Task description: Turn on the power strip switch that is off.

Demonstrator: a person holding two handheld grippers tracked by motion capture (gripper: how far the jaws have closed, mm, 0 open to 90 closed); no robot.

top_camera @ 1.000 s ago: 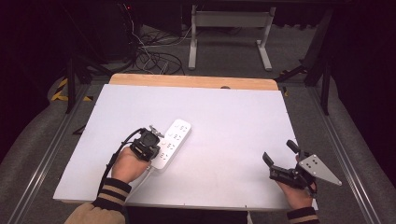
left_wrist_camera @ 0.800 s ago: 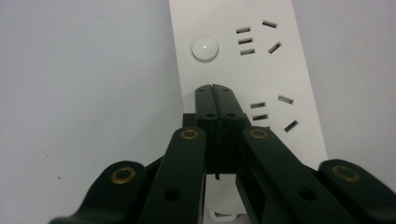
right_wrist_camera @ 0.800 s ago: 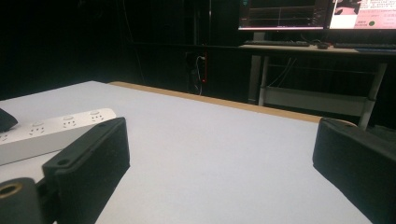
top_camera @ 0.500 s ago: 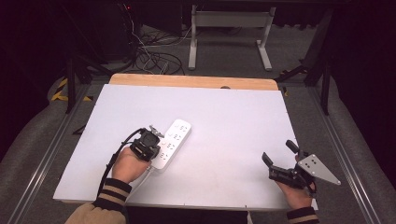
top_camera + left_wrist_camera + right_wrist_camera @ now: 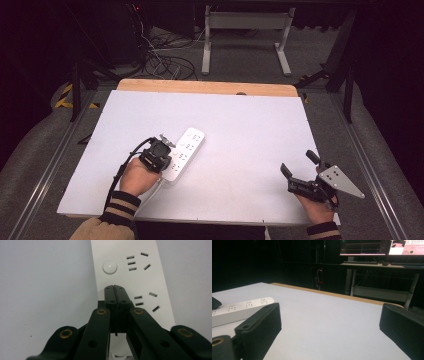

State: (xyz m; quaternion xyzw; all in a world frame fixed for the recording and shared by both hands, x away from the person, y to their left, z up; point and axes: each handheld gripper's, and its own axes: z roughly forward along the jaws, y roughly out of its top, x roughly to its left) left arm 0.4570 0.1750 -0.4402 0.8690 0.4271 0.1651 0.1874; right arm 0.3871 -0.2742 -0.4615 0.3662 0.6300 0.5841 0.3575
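Touching power strip (image 5: 130, 277): fingers (image 5: 110, 296) (closed)

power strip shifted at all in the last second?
No. In the high view the power strip lies at the same angle and the same gap from the table's wooden far edge; the left hand-held gripper remains over it, shut.

We see the white table (image 5: 240, 125) evenly lit from overhead; surroundings from nine through three o'clock fall dark, and the monitors (image 5: 382, 246) glare.
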